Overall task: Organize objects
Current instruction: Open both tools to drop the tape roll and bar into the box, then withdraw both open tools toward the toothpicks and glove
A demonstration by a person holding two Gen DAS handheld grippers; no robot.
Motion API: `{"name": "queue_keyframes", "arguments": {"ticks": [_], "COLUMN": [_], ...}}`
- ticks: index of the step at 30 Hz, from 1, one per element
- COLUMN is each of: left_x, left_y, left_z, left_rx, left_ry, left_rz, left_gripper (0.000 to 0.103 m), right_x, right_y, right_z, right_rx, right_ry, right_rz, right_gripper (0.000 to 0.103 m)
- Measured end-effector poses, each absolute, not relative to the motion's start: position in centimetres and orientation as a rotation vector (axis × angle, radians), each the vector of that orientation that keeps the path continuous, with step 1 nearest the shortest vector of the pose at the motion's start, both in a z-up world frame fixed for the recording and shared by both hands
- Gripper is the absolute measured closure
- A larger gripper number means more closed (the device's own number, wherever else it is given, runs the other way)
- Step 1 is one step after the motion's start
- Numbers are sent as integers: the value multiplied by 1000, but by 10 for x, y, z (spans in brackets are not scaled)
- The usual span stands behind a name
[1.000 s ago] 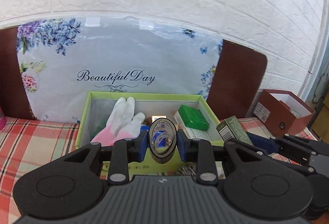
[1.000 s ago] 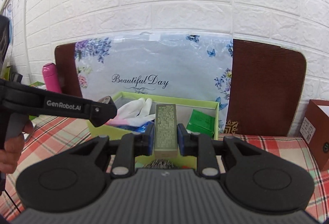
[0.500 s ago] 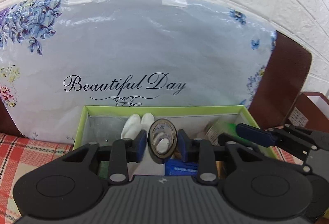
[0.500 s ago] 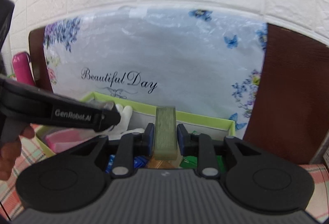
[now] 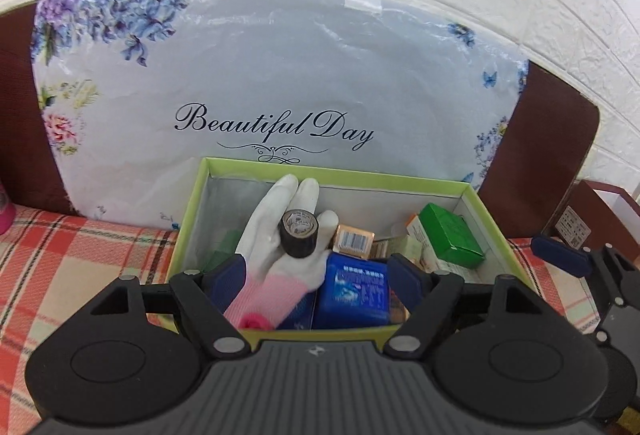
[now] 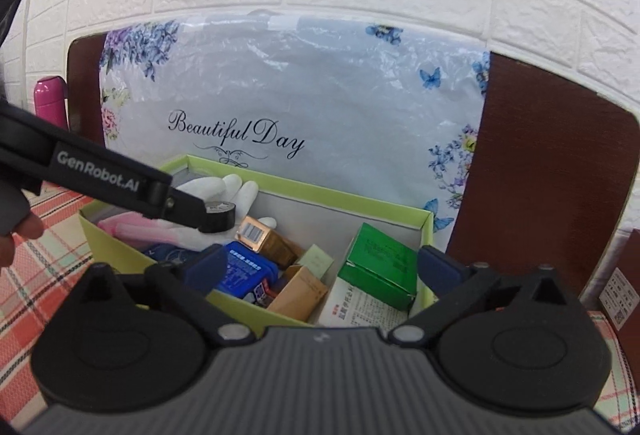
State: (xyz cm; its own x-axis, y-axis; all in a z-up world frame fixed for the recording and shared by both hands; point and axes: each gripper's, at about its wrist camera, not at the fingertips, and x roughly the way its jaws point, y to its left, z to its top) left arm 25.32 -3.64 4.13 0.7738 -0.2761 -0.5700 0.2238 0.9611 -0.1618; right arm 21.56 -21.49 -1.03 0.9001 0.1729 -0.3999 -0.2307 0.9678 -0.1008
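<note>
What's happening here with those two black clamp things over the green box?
A person is tidying small items into a green box using two hand-held grippers. Both the left gripper and right gripper are open and holding nothing. A roll of black tape sits on a white-and-pink glove inside, alongside a blue tin, a green carton and other small boxes.

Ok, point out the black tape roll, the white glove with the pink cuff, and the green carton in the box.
Black tape roll (image 5: 298,234): left wrist view, on its round side.
White glove with pink cuff (image 5: 260,247): left wrist view, on the palm.
Green carton (image 6: 378,265): right wrist view, on its top face.
</note>
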Motion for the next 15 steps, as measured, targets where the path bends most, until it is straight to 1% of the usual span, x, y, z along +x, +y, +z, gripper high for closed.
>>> {"name": "queue_keyframes", "arguments": {"ticks": [3, 8, 15], "left_x": [231, 192, 145], "left_y": [-38, -45, -50], "left_z": [49, 56, 46], "left_rx": [-79, -22, -40], "left_ry": [617, 601, 630], "left_rz": [-258, -237, -252], "left_gripper": [20, 20, 19], "right_x": [194, 151, 97], "right_y": [-218, -226, -238], "right_z": [-2, 7, 3], "right_rx": [-133, -91, -21], "right_ry": [376, 352, 367], "right_rz": [217, 215, 201], "right_gripper": [0, 0, 0]}}
